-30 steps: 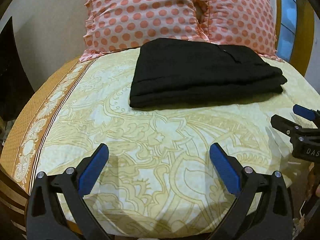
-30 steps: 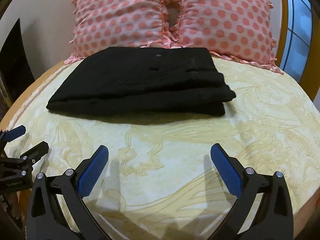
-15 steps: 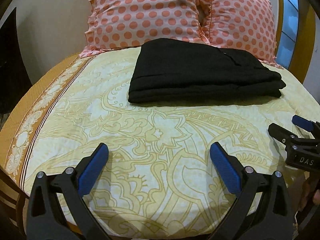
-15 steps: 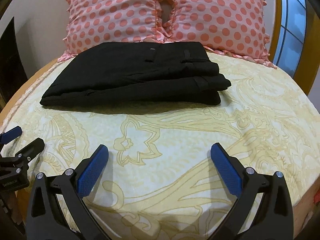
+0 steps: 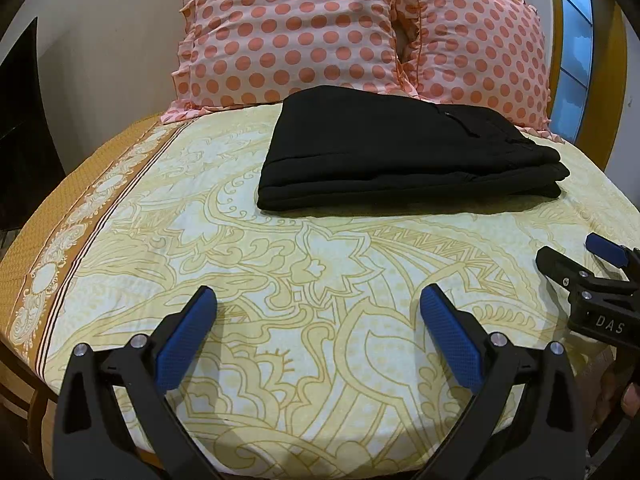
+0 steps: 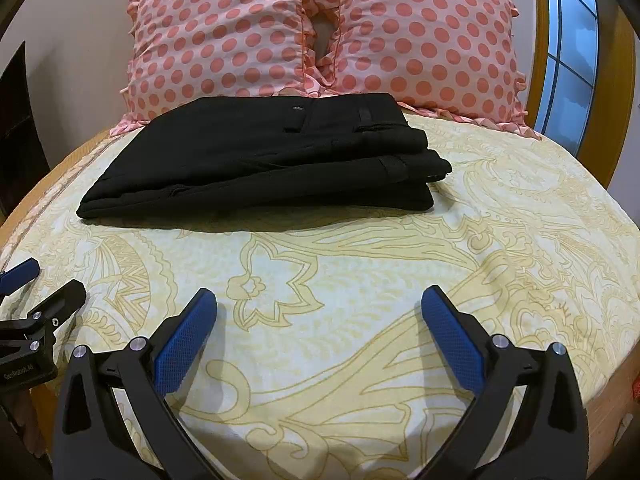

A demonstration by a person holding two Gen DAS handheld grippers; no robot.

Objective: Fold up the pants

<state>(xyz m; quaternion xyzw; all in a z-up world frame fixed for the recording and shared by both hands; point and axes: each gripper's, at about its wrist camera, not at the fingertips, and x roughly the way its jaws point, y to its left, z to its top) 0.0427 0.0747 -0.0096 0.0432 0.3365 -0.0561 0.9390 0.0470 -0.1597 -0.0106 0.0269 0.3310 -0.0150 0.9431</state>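
The black pants [image 5: 400, 152] lie folded in a flat stack on the bed, just in front of the pillows; they also show in the right wrist view [image 6: 272, 160]. My left gripper [image 5: 318, 312] is open and empty, over the sheet well short of the pants. My right gripper [image 6: 319, 312] is open and empty, also over the near part of the bed. Each gripper shows at the edge of the other's view: the right one [image 5: 576, 256] and the left one [image 6: 44, 280].
The bed has a cream and yellow patterned sheet [image 5: 320, 272] with an orange border [image 5: 52, 232] at the left. Two pink polka-dot pillows [image 6: 224, 40] [image 6: 424, 40] lean at the headboard. A window [image 6: 568, 60] is at the right.
Both grippers have drawn back and lifted slightly from the pants, which now sit farther off in both views. The pants have not moved. Both grippers stay open.
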